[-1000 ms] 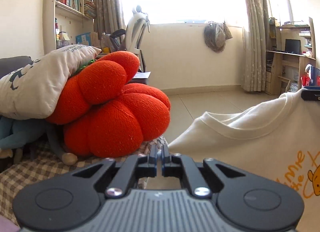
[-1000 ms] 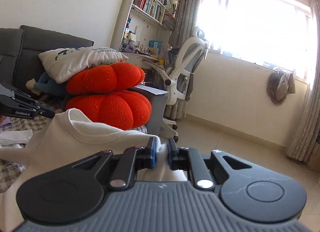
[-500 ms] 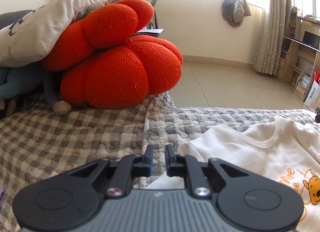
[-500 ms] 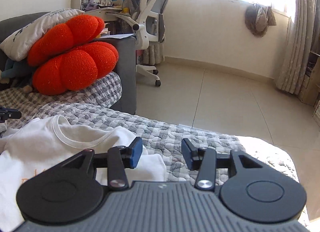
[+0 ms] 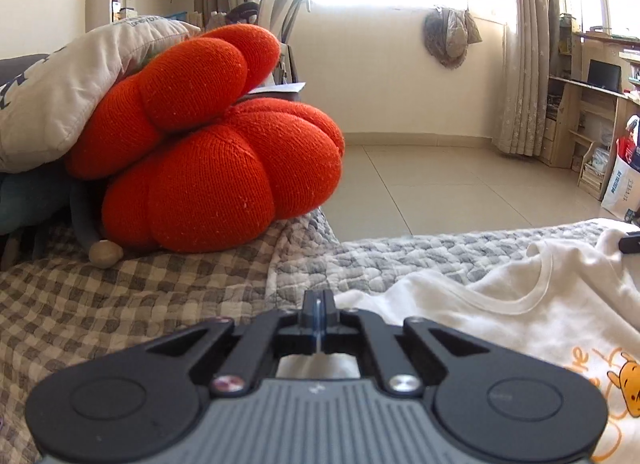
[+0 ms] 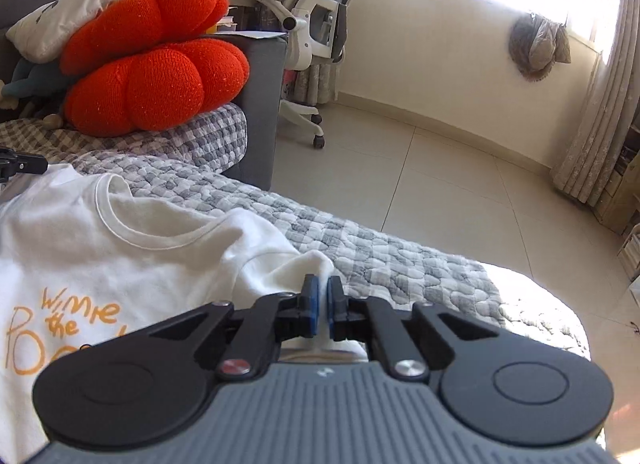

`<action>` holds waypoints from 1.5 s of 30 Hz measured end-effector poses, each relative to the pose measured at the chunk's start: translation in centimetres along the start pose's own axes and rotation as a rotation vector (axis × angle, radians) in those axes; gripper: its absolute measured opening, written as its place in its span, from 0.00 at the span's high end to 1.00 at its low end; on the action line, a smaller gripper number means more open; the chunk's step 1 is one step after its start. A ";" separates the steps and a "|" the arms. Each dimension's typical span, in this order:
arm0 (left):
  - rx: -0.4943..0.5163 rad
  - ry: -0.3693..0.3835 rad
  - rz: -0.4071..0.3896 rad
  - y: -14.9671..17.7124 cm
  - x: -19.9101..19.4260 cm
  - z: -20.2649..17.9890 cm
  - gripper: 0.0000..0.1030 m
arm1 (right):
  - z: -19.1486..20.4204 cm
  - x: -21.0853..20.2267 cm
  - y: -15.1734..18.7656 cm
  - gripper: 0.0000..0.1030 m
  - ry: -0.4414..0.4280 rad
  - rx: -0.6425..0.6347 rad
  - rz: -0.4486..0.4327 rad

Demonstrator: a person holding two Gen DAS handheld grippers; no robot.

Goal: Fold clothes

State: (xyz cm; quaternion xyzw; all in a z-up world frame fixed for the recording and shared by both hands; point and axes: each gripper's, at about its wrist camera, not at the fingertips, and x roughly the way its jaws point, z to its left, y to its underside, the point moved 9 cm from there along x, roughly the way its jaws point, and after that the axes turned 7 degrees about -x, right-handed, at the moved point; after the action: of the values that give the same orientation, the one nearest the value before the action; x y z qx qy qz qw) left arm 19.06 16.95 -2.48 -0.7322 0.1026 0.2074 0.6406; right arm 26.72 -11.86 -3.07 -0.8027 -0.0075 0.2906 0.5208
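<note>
Since earlier: both grippers, parted half a second ago, have closed again; the shirt, held up in the air a second ago, lies spread on the quilt.
Left view, left gripper (image 5: 319,306): jaws pressed together, no gap; whether cloth is caught between them I cannot tell.
Left view, shirt (image 5: 500,328): white, flat on the grey quilt (image 5: 400,256), to the tool's right and under it; collar ahead-right, orange print at lower right.
Left view, cushions (image 5: 208,167): orange, stacked ahead-left, well apart from the shirt.
Right view, right gripper (image 6: 321,296): jaws narrow, closed on the shirt's (image 6: 132,252) near corner.
Right view, shirt: spreads left of the tool, collar up-left, orange lettering lower left.
</note>
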 end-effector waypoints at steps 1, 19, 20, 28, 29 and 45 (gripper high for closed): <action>-0.015 0.003 -0.023 -0.7 -0.4 0.1 0.99 | -0.6 -1.2 -1.2 0.95 0.041 -0.008 -0.064; 0.079 -0.091 0.014 0.0 2.7 -0.9 0.99 | -4.0 -0.2 0.3 0.95 0.214 0.056 -0.074; 0.078 -0.100 0.007 -0.4 3.0 -1.1 0.99 | -4.3 -0.6 -0.1 0.95 0.246 0.051 -0.096; 0.067 -0.124 0.095 0.7 5.8 -1.1 0.99 | -5.9 1.5 2.5 0.95 0.204 0.092 0.022; 0.059 -0.130 0.111 1.0 5.8 -0.7 0.98 | -5.5 2.0 2.9 0.91 0.159 0.105 0.054; -0.546 0.080 0.356 2.7 -5.3 3.1 0.95 | -0.9 -1.2 0.5 0.55 -0.074 0.157 0.090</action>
State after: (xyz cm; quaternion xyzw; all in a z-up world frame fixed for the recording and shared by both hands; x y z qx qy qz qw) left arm 12.69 18.98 -2.90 -0.8550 0.1947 0.3073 0.3696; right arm 25.95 -13.25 -2.70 -0.7476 0.0319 0.3429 0.5679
